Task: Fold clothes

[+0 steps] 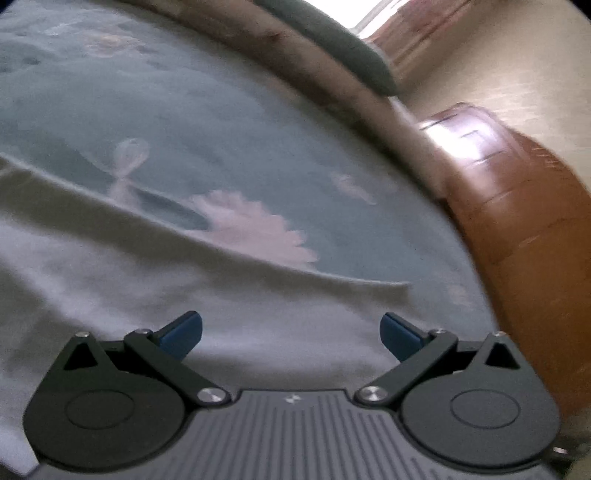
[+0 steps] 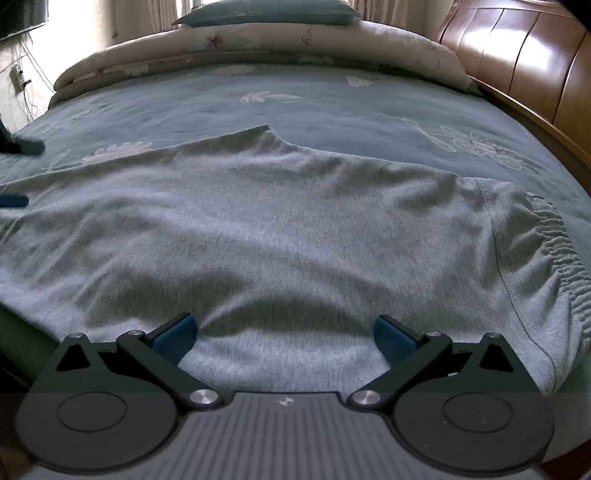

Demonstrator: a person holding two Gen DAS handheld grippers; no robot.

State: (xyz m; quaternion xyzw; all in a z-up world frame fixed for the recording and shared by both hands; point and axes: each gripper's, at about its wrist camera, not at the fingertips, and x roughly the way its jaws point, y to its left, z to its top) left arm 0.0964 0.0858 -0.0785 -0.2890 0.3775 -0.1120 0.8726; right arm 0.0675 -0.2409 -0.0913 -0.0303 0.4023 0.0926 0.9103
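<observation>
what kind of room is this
Most likely a bedroom. A grey garment lies spread on a bed with a teal floral bedspread, a rolled quilt and a pillow sit at the far end, and a glossy wooden headboard runs along one side.

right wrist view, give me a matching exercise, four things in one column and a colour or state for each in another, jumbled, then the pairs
Things:
1. garment
2. bedspread
3. headboard
4. right tool

Colour or state:
A. glossy brown wood
B. open, nothing between its blue pads
C. grey, spread flat, with a gathered elastic band at one end
D. teal with pale flower prints

Pairs: 1-C, 2-D, 3-A, 4-B
</observation>
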